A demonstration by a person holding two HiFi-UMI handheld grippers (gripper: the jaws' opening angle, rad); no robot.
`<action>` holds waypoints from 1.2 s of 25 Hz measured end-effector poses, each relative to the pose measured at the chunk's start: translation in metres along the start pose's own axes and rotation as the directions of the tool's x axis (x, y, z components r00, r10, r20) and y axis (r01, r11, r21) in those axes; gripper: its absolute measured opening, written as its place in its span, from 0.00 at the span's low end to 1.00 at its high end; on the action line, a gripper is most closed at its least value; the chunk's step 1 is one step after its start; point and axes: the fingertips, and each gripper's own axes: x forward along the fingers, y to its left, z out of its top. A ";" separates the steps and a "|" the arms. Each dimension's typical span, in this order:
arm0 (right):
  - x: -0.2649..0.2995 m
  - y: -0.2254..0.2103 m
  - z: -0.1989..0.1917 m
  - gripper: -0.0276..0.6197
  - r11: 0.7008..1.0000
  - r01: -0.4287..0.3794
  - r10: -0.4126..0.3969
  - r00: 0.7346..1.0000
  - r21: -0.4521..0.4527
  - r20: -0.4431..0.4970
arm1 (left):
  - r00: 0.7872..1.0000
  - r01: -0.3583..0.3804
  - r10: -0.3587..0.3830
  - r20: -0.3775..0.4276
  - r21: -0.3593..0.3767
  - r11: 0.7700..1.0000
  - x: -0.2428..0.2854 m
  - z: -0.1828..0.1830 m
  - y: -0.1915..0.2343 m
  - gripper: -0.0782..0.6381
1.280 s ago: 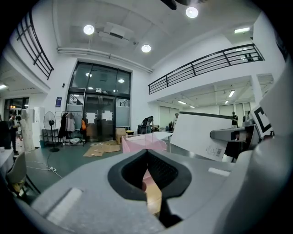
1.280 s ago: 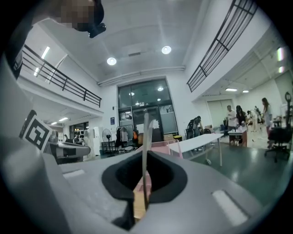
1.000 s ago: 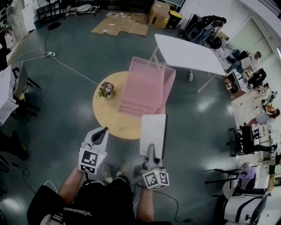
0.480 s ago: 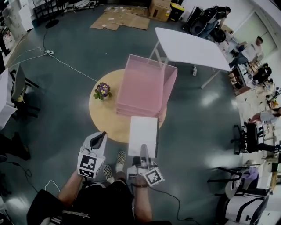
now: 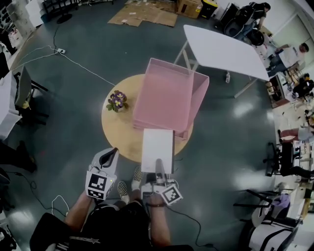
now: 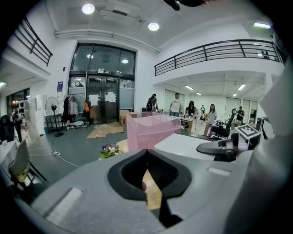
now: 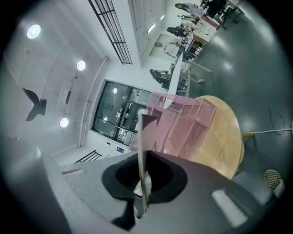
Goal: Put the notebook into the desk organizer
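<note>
The white notebook [image 5: 157, 148] lies nearly flat, and my right gripper [image 5: 158, 165] is shut on its near edge. Its far edge reaches the front of the pink desk organizer [image 5: 164, 98], which stands on the round wooden table [image 5: 117, 132]. The right gripper view shows the notebook [image 7: 143, 132] edge-on between the jaws of my right gripper [image 7: 141, 157], with the organizer's open shelves [image 7: 183, 123] just beyond. My left gripper [image 5: 114, 152] hangs to the left at the table's near rim, shut and empty. From my left gripper [image 6: 146, 151] I see the organizer [image 6: 149, 130], the notebook [image 6: 183, 144] and the right gripper [image 6: 224, 148].
A small pot of purple flowers [image 5: 117, 100] stands on the table left of the organizer. A white folding table [image 5: 221, 49] is behind on the right, flattened cardboard [image 5: 144, 14] lies on the floor at the back, and a cable [image 5: 73, 63] runs across the left. People and chairs [image 5: 289, 68] fill the right side.
The right gripper has rolled, turning the notebook from tilted to flat, and sunk toward the organizer's front. The left gripper has also come down a little.
</note>
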 end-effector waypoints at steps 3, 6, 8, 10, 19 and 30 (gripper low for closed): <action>0.013 -0.002 0.000 0.06 1.000 -0.002 0.002 1.000 0.012 -0.013 | 1.000 -0.009 0.009 -0.008 -0.011 1.000 0.007 0.001 0.005 0.12; 0.025 -0.005 0.001 0.06 1.000 -0.004 0.005 1.000 0.014 -0.028 | 1.000 -0.016 0.016 -0.016 -0.015 1.000 0.014 0.000 0.010 0.12; 0.032 -0.008 0.003 0.06 1.000 -0.001 0.001 0.999 0.014 -0.038 | 0.999 -0.021 0.021 -0.027 -0.020 1.000 0.019 -0.001 0.010 0.12; 0.038 -0.011 0.006 0.06 1.000 -0.002 0.003 0.999 0.015 -0.044 | 0.999 -0.024 0.024 -0.027 -0.023 0.999 0.023 0.000 0.010 0.12; 0.066 -0.028 0.016 0.06 0.998 0.009 -0.005 0.998 0.060 -0.057 | 0.998 -0.046 0.044 -0.052 -0.035 0.998 0.042 -0.002 0.015 0.12; 0.088 -0.053 0.021 0.07 0.988 0.082 -0.074 0.995 0.134 -0.060 | 0.995 -0.068 0.063 -0.077 -0.058 0.996 0.058 -0.006 0.024 0.12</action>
